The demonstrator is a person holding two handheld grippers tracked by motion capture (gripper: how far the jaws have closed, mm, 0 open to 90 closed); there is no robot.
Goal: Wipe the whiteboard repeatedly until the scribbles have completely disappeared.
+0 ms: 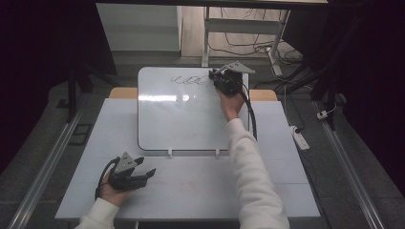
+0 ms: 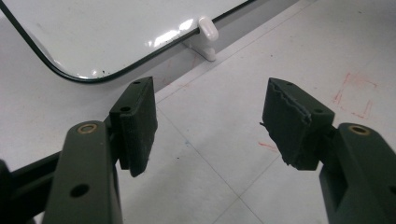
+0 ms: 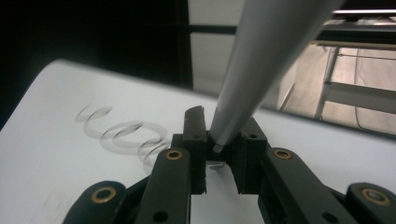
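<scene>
Dim room, grey floor, white table, white cabinet behind, cables on floor, power strip at rt.

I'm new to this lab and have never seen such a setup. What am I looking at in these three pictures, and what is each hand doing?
A person sits at a white table with a hand-held two-jaw tool in each hand. The high view looks down from above the person. The other two pictures come from small cameras riding on the tools, looking along their black jaws.

A whiteboard lies on the table, with looping black scribbles near its far edge. The right tool is at that edge, shut on a grey tapered marker, whose narrow end sits between the jaws, beside the scribbles. The left tool rests on the table near the person, jaws open with nothing between them, facing the board's near corner and a white clip.
</scene>
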